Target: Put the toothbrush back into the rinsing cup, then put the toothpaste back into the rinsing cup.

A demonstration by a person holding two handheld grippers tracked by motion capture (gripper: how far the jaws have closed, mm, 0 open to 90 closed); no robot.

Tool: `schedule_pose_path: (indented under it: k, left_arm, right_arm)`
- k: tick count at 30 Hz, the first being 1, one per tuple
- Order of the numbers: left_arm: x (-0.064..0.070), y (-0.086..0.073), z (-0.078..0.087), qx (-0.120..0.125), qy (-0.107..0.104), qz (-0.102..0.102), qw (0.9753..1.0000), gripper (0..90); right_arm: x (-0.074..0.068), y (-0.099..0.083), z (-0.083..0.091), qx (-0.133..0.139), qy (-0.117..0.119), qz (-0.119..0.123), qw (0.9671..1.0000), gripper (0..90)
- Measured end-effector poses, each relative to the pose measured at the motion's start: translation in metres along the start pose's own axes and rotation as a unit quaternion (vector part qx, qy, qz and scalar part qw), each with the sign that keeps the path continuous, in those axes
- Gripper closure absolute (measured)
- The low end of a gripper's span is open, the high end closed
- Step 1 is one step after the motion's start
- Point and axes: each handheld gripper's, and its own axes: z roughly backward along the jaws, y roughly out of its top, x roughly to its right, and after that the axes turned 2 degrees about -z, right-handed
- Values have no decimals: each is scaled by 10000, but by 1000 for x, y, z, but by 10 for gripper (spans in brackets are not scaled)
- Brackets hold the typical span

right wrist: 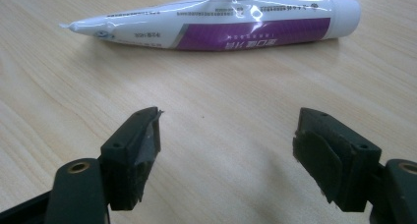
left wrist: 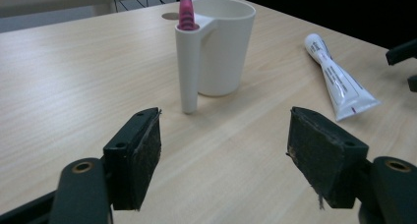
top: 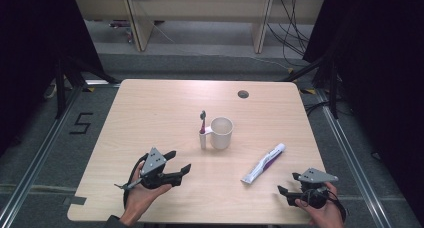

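Observation:
A cream cup [top: 222, 132] stands mid-table with a side tube holding a pink toothbrush [top: 202, 122], head up. A white and purple toothpaste tube [top: 264, 163] lies flat to its right. My left gripper [top: 179, 161] is open at the front left, a short way from the cup [left wrist: 223, 42], toothbrush [left wrist: 185, 10] and toothpaste tube [left wrist: 339, 79]; my left gripper [left wrist: 223, 157] has nothing between its jaws. My right gripper [top: 290, 184] is open at the front right, just short of the toothpaste tube [right wrist: 221, 22]; my right gripper [right wrist: 226, 153] is empty too.
The light wooden table [top: 150, 118] has a round cable hole [top: 243, 94] near its far edge. Dark curtains flank both sides, and cables and wooden furniture legs stand on the floor beyond. A "5" is marked on the floor at left [top: 81, 123].

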Motion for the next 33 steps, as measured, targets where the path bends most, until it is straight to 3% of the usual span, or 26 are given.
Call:
schedule_pose_path:
  k: [1, 6, 7, 11, 12, 14, 15, 21, 23, 26, 27, 30, 31, 33]
  left_arm:
    - [1, -2, 2, -52, -10, -12, 10000, 271]
    - [7, -13, 10, -202, -68, 58, 9998, 210]
    - [8, -14, 12, -268, -63, 60, 9996, 196]
    - [13, -20, 17, -322, -106, 98, 9994, 156]
    - [14, -21, 18, -352, -111, 75, 9993, 155]
    - [16, -22, 21, -388, -102, 23, 9992, 155]
    - [18, -23, 22, -351, -117, 36, 9993, 155]
    - [24, -28, 21, -441, -166, -134, 9988, 152]
    - [25, -28, 20, -500, -106, -244, 9984, 153]
    - [24, -29, 20, -532, -52, -250, 9983, 153]
    - [23, -30, 20, -570, -41, -278, 9980, 153]
    - [21, -30, 20, -583, -31, -311, 9978, 154]
    - [21, -30, 20, -602, -11, -311, 9977, 154]
    - [21, -30, 21, -600, -14, -306, 9977, 155]
  right_arm:
    - [2, 0, 0, 56, -37, 124, 9999, 265]
    - [-1, 0, 0, 46, -47, 64, 10000, 265]
    - [1, 1, 0, 62, -64, 182, 9998, 265]
    - [1, 1, 0, 58, -100, 184, 9998, 265]
    - [-1, 0, 0, 34, -63, 70, 10000, 265]
    - [1, 1, -1, 76, -60, 159, 9998, 265]
    - [-2, 1, 0, 31, -60, 10, 10000, 265]
    - [1, 2, -1, 30, 32, 31, 10000, 265]
    - [3, 4, -1, 127, -37, 110, 9999, 265]
    - [5, 9, 0, 196, -57, 17, 9998, 265]
    - [4, 11, 1, 207, -4, -160, 9997, 265]
    - [10, 18, 0, 354, -41, -20, 9994, 266]
    - [9, 20, -1, 333, -19, -191, 9993, 266]
    - [10, 23, -2, 324, -29, -205, 9993, 297]
